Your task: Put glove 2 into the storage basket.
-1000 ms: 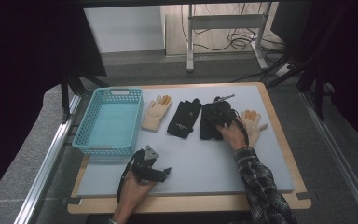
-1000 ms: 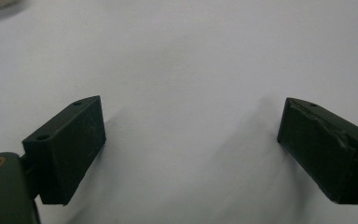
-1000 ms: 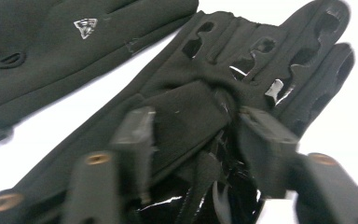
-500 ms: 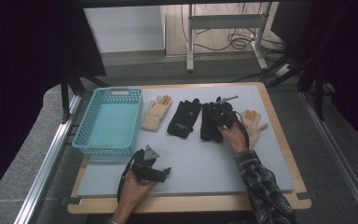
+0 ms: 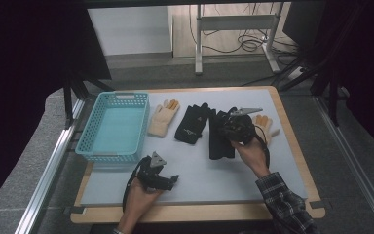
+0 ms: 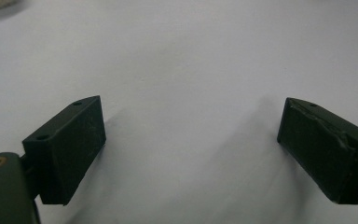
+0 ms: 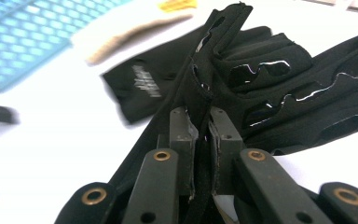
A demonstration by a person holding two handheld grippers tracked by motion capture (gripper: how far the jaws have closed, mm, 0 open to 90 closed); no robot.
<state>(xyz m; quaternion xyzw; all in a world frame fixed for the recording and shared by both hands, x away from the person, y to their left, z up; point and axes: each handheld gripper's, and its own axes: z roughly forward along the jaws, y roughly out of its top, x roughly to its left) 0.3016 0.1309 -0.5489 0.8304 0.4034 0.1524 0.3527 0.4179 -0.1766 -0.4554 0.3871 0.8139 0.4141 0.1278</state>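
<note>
A black glove (image 7: 270, 79) hangs pinched by its edge in my right gripper (image 7: 203, 135), whose jaws have just been closing and are now shut on the fabric. In the high view this black glove (image 5: 220, 144) is held up at the table's right middle by the right gripper (image 5: 226, 129). A second black glove (image 5: 191, 124) lies flat to its left, with a beige glove (image 5: 161, 119) beyond that. Another beige glove (image 5: 265, 124) lies partly behind the right hand. My left gripper (image 5: 170, 181) rests open near the front edge. Its jaws stand wide over the bare mat, nothing in the left gripper (image 6: 191, 140).
A light blue mesh basket (image 5: 85, 146) stands at the table's left, with nothing seen inside it. The pale mat (image 5: 199, 180) covers the wooden table. Metal rails run along both sides, and a desk frame with cables stands on the floor behind.
The right gripper has shut on the black glove's edge and lifted it, drawing it a little toward the near side. The left hand has stayed still.
</note>
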